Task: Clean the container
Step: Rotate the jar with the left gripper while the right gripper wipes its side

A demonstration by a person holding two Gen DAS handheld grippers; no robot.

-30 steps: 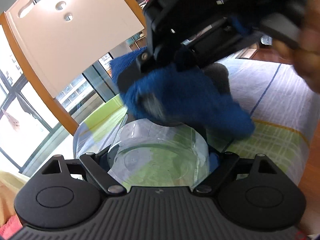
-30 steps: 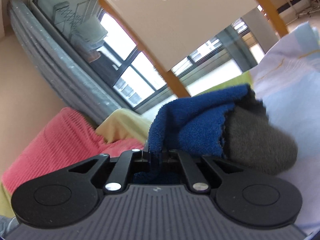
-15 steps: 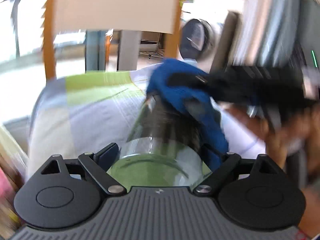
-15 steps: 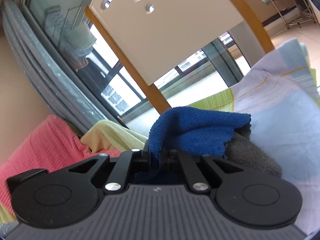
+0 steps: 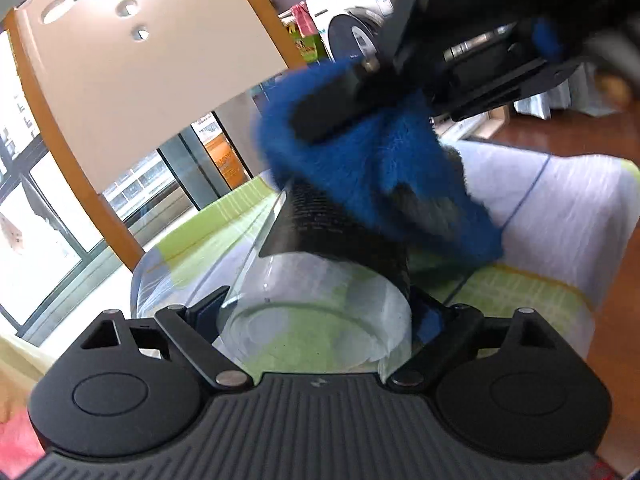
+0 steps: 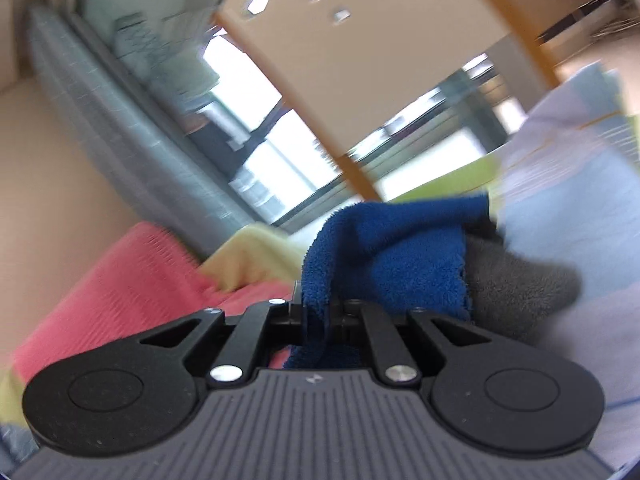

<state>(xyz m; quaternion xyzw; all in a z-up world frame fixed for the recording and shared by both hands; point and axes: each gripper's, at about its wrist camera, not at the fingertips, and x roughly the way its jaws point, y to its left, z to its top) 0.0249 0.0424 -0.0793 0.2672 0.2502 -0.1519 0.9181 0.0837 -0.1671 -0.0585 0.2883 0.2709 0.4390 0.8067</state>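
Blue cloth (image 5: 372,168) hides clear container (image 5: 316,312) mouth.

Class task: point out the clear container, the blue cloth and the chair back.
clear container (image 5: 316,320), left wrist view, on its transparent base.
blue cloth (image 6: 400,248), right wrist view, on its folded top.
chair back (image 5: 132,76), left wrist view, on its cream panel.

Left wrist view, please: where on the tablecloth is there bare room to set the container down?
Bare tablecloth lies right of the blue cloth, a pale stretch out to the table's edge, and left of the container, a green band toward the chair. The middle is crowded: the cloth is stuffed into the container.
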